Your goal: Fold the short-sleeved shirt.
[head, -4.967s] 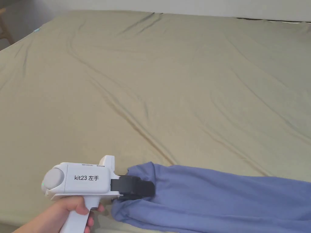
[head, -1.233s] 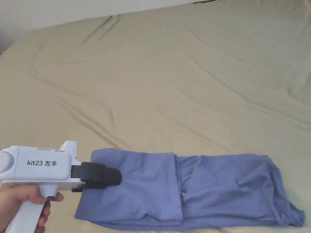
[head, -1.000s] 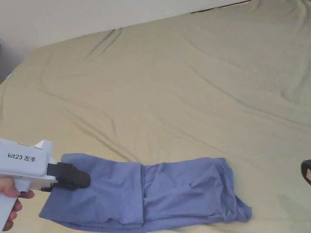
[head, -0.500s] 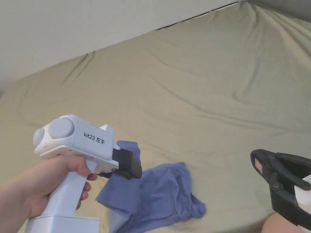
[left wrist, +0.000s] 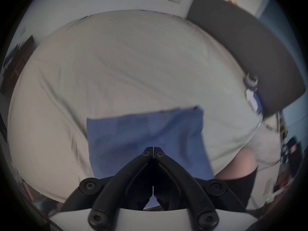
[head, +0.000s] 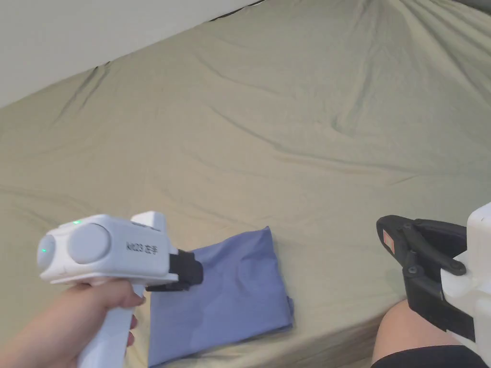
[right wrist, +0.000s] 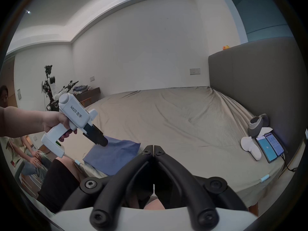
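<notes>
We see soft, even indoor light w/ faint shadows. Both gripper views are fisheye: dark vignette, edges bent. Left gripper view is motion-blurred around the shirt [left wrist: 146, 134] beyond its jaws; head view slightly soft near the left gripper [head: 192, 275].

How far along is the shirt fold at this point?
Done: the blue shirt lies as a compact rectangle near the bed's edge. In hand: nothing; the left gripper is above it, jaws closed and empty, the right gripper is closed off to the side. Left: apparently nothing, maybe smoothing.

shirt [head: 225, 287]: matt blue cloth | sheet [head: 268, 134]: creased beige cloth | headboard [right wrist: 253, 78]: grey fabric
</notes>
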`<state>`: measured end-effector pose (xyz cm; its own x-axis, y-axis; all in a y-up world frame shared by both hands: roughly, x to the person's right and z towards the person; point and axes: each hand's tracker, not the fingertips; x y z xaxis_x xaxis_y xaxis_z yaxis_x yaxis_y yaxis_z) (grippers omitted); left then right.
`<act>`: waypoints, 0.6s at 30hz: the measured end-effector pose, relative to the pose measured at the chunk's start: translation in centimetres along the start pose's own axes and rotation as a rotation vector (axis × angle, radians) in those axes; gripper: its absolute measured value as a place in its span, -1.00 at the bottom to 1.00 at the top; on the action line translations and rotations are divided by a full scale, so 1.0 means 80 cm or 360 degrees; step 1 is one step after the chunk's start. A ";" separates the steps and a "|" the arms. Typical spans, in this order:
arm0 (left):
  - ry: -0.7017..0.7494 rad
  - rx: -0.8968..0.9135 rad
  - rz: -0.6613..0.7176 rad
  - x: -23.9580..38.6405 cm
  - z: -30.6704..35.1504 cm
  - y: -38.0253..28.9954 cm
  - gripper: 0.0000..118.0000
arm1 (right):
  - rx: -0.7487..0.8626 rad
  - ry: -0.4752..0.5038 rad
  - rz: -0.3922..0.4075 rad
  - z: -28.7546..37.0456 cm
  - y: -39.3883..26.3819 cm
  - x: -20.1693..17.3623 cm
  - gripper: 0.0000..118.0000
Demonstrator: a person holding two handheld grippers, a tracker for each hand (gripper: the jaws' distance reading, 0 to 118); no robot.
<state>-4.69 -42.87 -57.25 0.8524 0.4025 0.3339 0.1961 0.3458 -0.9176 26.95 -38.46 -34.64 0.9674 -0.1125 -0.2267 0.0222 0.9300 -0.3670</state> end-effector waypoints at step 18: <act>-0.0649 0.0196 0.0213 0.035 -0.026 -0.008 -1.00 | -0.0174 0.0078 0.0122 -0.035 -0.017 -0.048 -1.00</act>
<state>-1.39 -43.70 -56.20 0.6006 0.7433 0.2946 0.0172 0.3563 -0.9342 22.46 -40.29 -35.76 0.9517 -0.0619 -0.3007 -0.0817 0.8930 -0.4426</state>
